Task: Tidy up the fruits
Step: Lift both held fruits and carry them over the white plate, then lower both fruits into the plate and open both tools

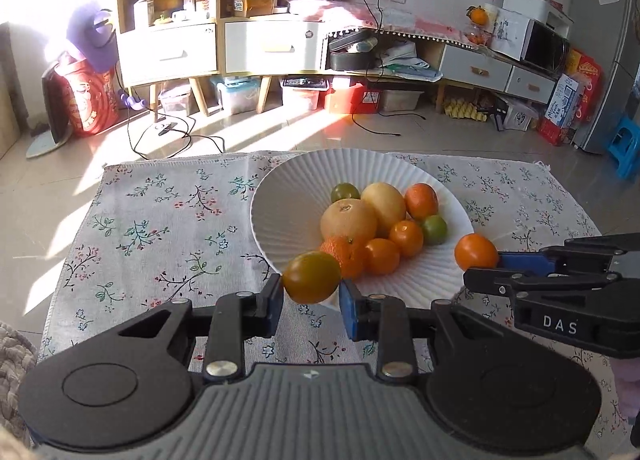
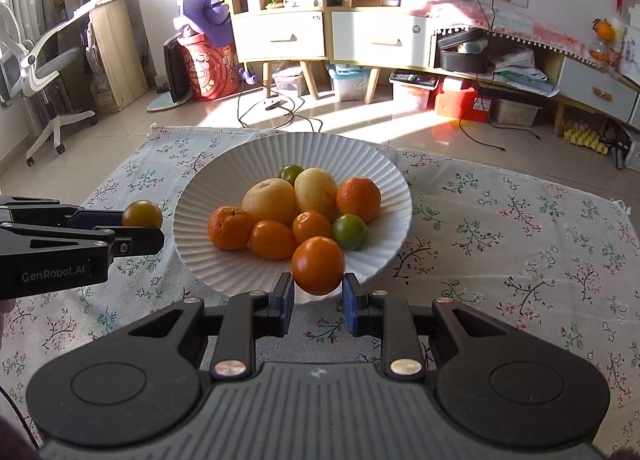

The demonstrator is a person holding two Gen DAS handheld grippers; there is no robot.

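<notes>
A white ribbed plate (image 1: 288, 216) (image 2: 240, 180) on the floral cloth holds several fruits: two pale yellow ones, oranges and two small green ones. My left gripper (image 1: 311, 292) is shut on a yellow-green fruit (image 1: 312, 277) and holds it at the plate's near left rim; it shows at the left of the right wrist view (image 2: 142, 214). My right gripper (image 2: 318, 292) is shut on an orange fruit (image 2: 318, 265) above the plate's near rim; it shows at the right of the left wrist view (image 1: 476, 251).
The floral tablecloth (image 1: 160, 228) (image 2: 520, 240) covers the table around the plate. Beyond the table's far edge lie floor, cables, shelves and cabinets.
</notes>
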